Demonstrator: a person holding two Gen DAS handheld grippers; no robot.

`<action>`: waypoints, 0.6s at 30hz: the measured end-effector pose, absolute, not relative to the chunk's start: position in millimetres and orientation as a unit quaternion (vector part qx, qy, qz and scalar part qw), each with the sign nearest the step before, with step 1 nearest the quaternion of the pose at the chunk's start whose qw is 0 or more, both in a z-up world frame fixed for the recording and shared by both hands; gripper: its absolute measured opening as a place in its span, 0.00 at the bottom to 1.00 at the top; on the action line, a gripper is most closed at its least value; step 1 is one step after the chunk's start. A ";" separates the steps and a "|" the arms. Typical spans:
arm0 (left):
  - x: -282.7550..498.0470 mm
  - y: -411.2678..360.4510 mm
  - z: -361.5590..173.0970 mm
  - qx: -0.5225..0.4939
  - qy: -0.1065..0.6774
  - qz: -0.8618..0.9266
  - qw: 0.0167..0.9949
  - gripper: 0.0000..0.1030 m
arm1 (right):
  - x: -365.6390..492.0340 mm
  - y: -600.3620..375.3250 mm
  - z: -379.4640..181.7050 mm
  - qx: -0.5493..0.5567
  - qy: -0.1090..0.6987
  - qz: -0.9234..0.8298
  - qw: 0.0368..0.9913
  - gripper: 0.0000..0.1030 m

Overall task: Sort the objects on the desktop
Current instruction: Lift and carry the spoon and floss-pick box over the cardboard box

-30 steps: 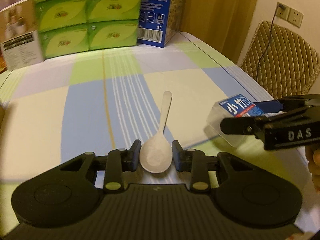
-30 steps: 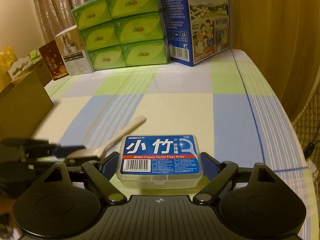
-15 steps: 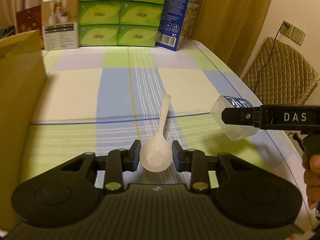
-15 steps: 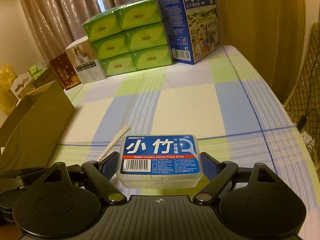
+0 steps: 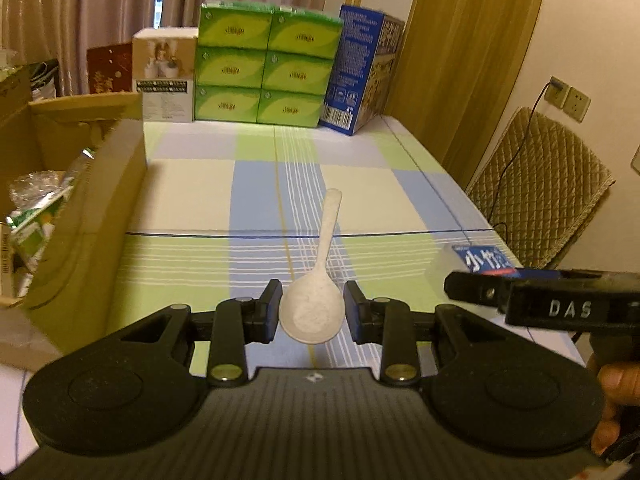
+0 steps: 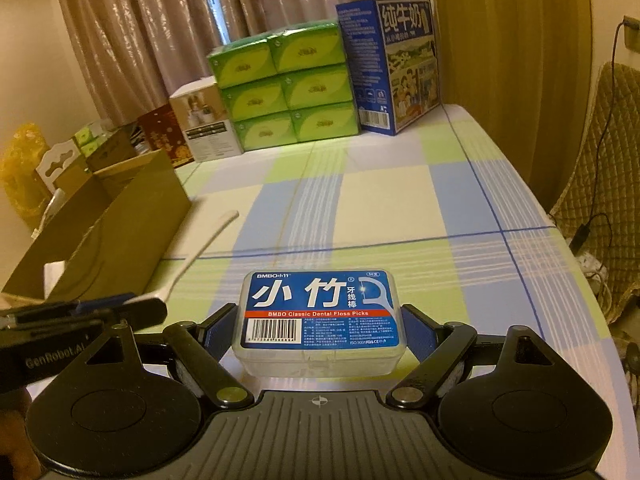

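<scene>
Left wrist view: the left gripper (image 5: 312, 312) pinches the bowl of a white spoon (image 5: 316, 292) between its pads, handle pointing straight ahead over the checked tablecloth (image 5: 192, 196); an open cardboard box (image 5: 80, 208) lies off its left side. Right wrist view: the right gripper (image 6: 320, 330) clamps a clear dental floss pick box (image 6: 318, 316) by its short ends, label upward, with green tissue packs (image 6: 288, 88) far ahead of it.

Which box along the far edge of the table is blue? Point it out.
The tall milk carton at the right end of the row; the tissue packs beside it are green, and the small box is white.
</scene>
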State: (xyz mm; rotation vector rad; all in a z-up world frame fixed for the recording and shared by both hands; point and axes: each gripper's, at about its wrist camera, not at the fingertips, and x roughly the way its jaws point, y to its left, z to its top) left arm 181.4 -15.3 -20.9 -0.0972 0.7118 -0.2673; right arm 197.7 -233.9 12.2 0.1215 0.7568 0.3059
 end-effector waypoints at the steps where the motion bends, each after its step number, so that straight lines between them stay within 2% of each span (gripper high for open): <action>1: 174.8 -13.9 -16.4 -0.047 0.344 -0.130 0.929 0.27 | 193.2 -233.1 14.5 0.060 0.367 0.149 0.916 0.80; 18: 87.6 24.4 26.8 -0.049 0.313 -0.097 0.943 0.27 | 125.7 -193.2 53.3 0.040 0.336 0.191 0.921 0.80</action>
